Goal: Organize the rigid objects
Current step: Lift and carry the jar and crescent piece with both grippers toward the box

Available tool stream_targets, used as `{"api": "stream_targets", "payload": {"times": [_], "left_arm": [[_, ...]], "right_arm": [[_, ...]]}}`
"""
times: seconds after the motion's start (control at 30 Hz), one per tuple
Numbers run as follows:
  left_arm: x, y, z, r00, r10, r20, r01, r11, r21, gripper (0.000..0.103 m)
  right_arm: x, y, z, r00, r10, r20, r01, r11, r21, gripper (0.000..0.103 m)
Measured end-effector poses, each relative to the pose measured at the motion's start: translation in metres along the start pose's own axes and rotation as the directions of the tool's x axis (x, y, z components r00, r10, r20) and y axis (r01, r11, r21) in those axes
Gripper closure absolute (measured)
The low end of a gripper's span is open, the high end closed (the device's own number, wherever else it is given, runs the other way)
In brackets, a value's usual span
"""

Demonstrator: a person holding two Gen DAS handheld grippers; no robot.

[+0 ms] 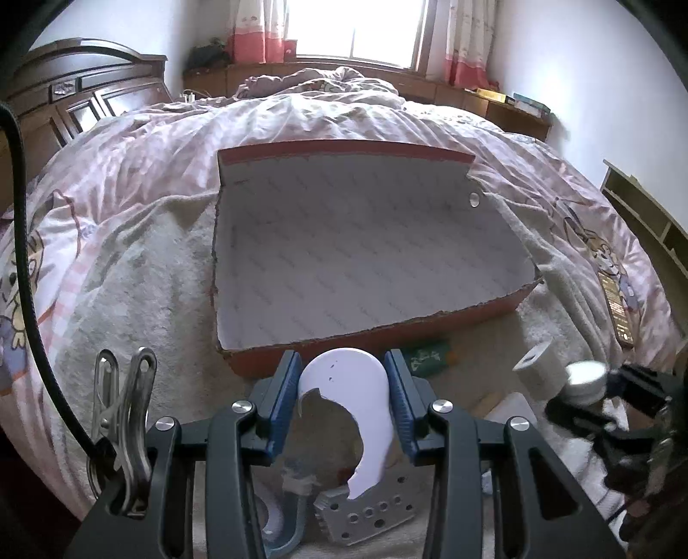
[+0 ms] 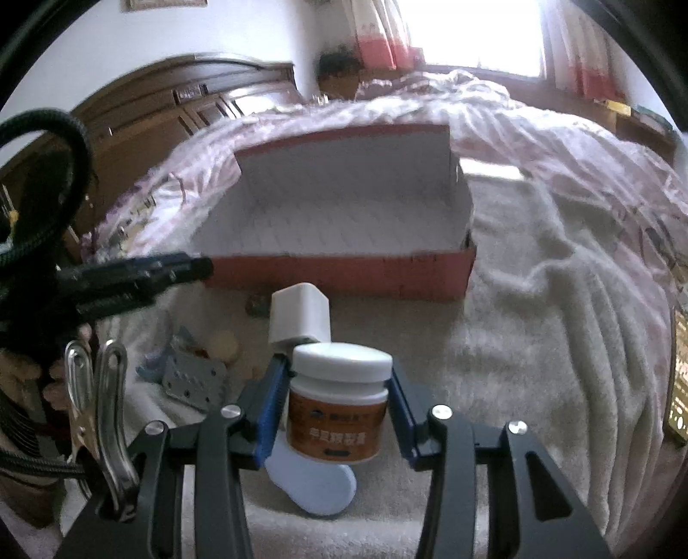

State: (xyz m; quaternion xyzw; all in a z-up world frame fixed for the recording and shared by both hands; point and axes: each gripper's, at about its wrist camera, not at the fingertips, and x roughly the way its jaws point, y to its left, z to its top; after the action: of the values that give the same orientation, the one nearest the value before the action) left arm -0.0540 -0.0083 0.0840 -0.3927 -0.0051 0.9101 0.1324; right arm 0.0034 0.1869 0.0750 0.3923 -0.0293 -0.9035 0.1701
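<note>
I'm looking across a wide bed [image 1: 142, 180] that is filling most of the room, and a rumpled pink-and-white quilt [image 1: 327, 116] is lying over it. A cream fleece blanket [image 2: 537, 344] is spreading over the near part. A dark carved wooden headboard [image 1: 77, 99] is standing to the left. Daylight is pouring through the window [image 1: 352, 30] at the far end, washing it out, and pink-hemmed curtains [image 1: 249, 34] are hanging on both sides. Plain pale walls [image 1: 580, 77] are closing the room in. A low wooden ledge [image 1: 507, 107] is running under the window and along the right wall.
</note>
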Motion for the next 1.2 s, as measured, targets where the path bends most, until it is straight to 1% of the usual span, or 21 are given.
{"api": "stream_targets", "payload": {"times": [0.1, 0.2, 0.33, 0.43, 0.6, 0.7, 0.73, 0.9, 0.97, 1.07, 1.2], "left_arm": [[0.003, -0.002, -0.003, 1.000, -0.004, -0.011, 0.004, 1.000, -0.002, 0.062], [0.006, -0.002, -0.005, 1.000, -0.007, -0.021, 0.007, 1.000, -0.007, 0.062], [0.006, -0.002, -0.005, 1.000, -0.008, -0.019, 0.008, 1.000, -0.008, 0.062], [0.005, -0.002, -0.006, 1.000, -0.010, -0.016, 0.010, 1.000, -0.007, 0.062], [0.003, -0.003, -0.008, 1.000, -0.011, -0.012, 0.011, 1.000, -0.006, 0.062], [0.002, -0.003, -0.008, 1.000, -0.013, -0.014, 0.013, 1.000, -0.007, 0.062], [0.002, -0.003, -0.008, 1.000, -0.012, -0.014, 0.012, 1.000, -0.007, 0.062], [0.000, -0.002, -0.008, 1.000, -0.011, -0.007, 0.011, 1.000, -0.005, 0.062], [-0.001, -0.002, -0.006, 1.000, -0.010, -0.002, 0.010, 1.000, -0.005, 0.062], [-0.002, -0.002, -0.003, 1.000, -0.005, 0.003, 0.005, 1.000, -0.002, 0.062], [-0.004, -0.003, 0.004, 1.000, 0.002, 0.013, -0.002, 1.000, 0.011, 0.062]], "right_arm": [[0.010, -0.004, -0.008, 0.999, -0.001, -0.054, 0.002, 1.000, 0.015, 0.056], [0.016, -0.006, -0.012, 0.996, -0.009, -0.089, 0.011, 1.000, 0.027, 0.055], [0.014, -0.010, -0.018, 0.995, -0.005, -0.101, 0.010, 0.999, 0.047, 0.054], [0.011, -0.015, -0.023, 0.995, -0.009, -0.102, 0.015, 0.998, 0.059, 0.050], [0.004, -0.022, -0.032, 0.994, -0.002, -0.112, 0.011, 0.997, 0.080, 0.050], [0.002, -0.021, -0.035, 0.995, 0.001, -0.103, 0.005, 0.998, 0.061, 0.052], [0.001, -0.020, -0.036, 0.995, -0.002, -0.098, 0.007, 0.998, 0.055, 0.058], [-0.008, -0.014, -0.031, 0.999, 0.011, -0.050, -0.009, 0.999, 0.036, 0.058], [-0.014, -0.013, -0.026, 1.000, 0.005, -0.028, -0.004, 1.000, 0.027, 0.058], [-0.020, -0.012, -0.015, 1.000, -0.004, -0.002, 0.004, 1.000, 0.013, 0.058], [-0.025, -0.008, 0.008, 0.999, -0.021, 0.046, 0.022, 0.999, -0.023, 0.058]]}}
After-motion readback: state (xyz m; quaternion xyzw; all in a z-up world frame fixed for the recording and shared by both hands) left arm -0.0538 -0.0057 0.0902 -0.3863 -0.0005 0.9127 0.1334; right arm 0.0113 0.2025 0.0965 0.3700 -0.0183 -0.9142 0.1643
